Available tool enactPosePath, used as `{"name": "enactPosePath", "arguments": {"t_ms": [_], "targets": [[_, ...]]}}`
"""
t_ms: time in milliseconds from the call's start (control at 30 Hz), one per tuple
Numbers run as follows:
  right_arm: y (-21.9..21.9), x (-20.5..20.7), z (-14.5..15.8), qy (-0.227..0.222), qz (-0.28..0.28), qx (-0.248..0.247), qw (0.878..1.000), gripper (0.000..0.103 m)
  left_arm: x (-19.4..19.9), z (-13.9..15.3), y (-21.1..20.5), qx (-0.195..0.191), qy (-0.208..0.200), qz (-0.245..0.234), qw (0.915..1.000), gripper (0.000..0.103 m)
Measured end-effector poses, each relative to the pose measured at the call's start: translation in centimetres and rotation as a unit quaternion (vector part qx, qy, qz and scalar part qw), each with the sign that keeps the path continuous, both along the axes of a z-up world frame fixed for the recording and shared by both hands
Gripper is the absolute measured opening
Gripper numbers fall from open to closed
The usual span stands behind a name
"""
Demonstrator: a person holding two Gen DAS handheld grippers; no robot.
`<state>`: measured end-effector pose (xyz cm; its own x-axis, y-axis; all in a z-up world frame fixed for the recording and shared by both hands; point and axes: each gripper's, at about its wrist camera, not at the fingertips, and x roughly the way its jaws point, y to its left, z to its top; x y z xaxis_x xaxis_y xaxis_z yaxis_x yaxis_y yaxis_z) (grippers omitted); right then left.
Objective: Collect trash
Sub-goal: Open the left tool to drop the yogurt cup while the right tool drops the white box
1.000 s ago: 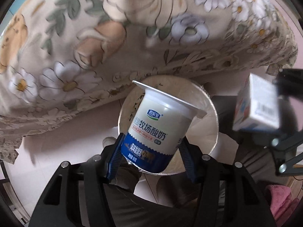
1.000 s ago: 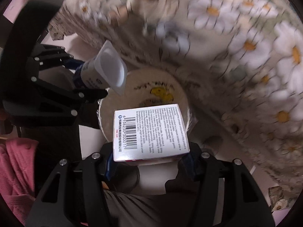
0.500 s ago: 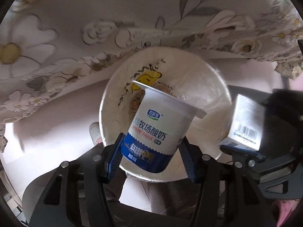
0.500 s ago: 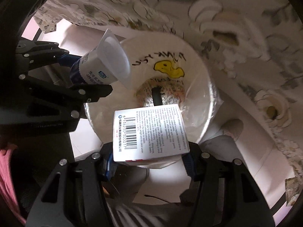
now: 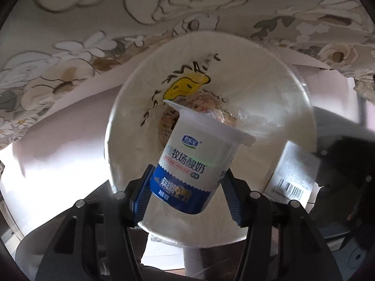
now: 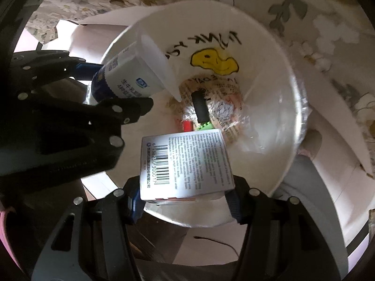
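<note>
My left gripper [image 5: 186, 194] is shut on a white and blue yogurt cup [image 5: 194, 161], which hangs over the mouth of a white lined trash bin [image 5: 131, 117]. The cup [image 6: 131, 79] also shows in the right wrist view at upper left, tilted over the bin [image 6: 276, 107]. My right gripper [image 6: 185, 196] is shut on a white carton with a barcode [image 6: 185, 164], held over the near side of the bin. That carton [image 5: 293, 173] appears at the right in the left wrist view. Inside the bin lie a black cylinder [image 6: 200, 105], crumpled wrappers and a red piece.
A floral tablecloth [image 5: 70, 35] hangs right behind the bin and fills the top of both views. Pale floor [image 5: 58, 159] lies to the left of the bin. A pink cloth [image 6: 7, 234] sits at the far left edge.
Both grippers have come down toward the bin with their items still held. The bin's mouth now looks much larger and the tablecloth has slid up out of most of the view.
</note>
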<state>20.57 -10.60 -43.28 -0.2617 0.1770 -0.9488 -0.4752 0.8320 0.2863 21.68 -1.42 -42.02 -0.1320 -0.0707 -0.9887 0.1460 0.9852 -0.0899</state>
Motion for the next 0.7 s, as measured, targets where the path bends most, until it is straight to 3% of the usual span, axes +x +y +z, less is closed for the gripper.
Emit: {"name": "enactPosePath", "arguments": {"t_ms": [367,700], "targets": [[0.3,0.4,-2.0,0.021,-0.017,-0.016,1.000,0.062,0.6,-2.6,0.5,-0.009,0.031,0.015,0.9994,0.059],[0.0,0.6,-2.0,0.016,-0.028,-0.012,0.999,0.065,0.8,-2.0,0.7,-0.006,0.030,0.015,0.9994,0.060]]}}
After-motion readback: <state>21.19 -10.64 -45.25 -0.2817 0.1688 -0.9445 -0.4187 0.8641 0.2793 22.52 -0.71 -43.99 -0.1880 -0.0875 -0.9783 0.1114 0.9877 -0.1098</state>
